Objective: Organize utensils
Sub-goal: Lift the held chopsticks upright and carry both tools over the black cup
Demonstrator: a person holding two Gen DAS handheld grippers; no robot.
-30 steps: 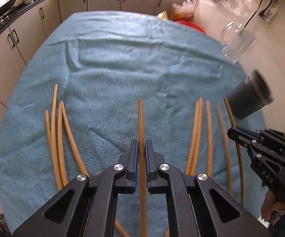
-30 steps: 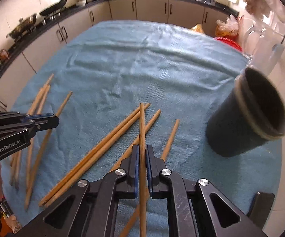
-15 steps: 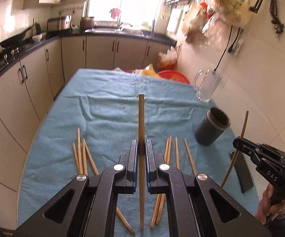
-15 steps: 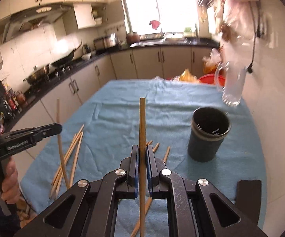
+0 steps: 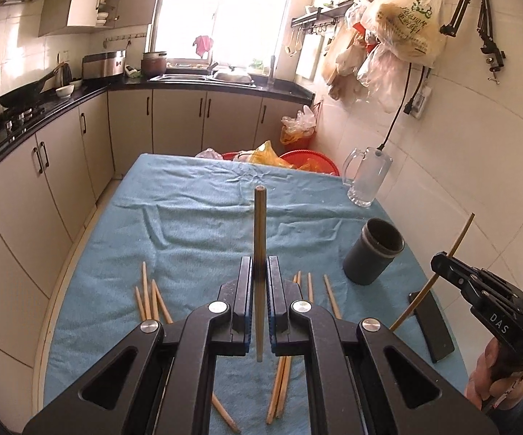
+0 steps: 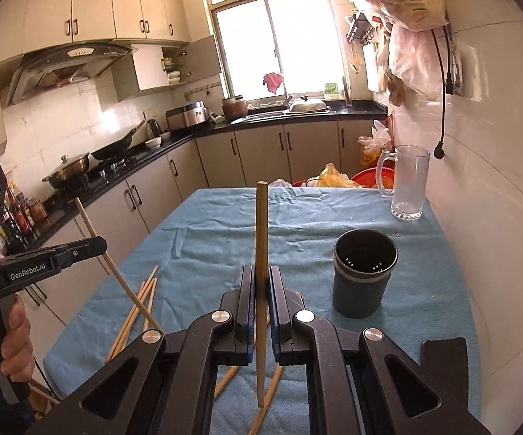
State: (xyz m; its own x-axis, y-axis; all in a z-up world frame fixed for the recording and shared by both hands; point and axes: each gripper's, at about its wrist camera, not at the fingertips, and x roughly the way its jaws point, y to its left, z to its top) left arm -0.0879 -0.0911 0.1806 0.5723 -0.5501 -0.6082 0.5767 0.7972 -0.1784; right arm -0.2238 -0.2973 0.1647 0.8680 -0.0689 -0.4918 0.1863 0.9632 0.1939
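Observation:
My left gripper is shut on a wooden chopstick and holds it well above the blue cloth. My right gripper is shut on another chopstick, also lifted. Each gripper shows in the other's view: the right gripper with its chopstick, the left gripper with its chopstick. A dark grey holder cup stands upright and empty on the cloth at the right, also in the left wrist view. Several chopsticks lie loose on the cloth.
A glass mug stands at the table's far right by the tiled wall. A flat black object lies at the near right edge. Red basins and bags sit beyond the far end. Kitchen cabinets run along the left.
Both grippers have risen high above the table, each carrying its chopstick, and tilted up from looking down at the cloth to looking across the kitchen.

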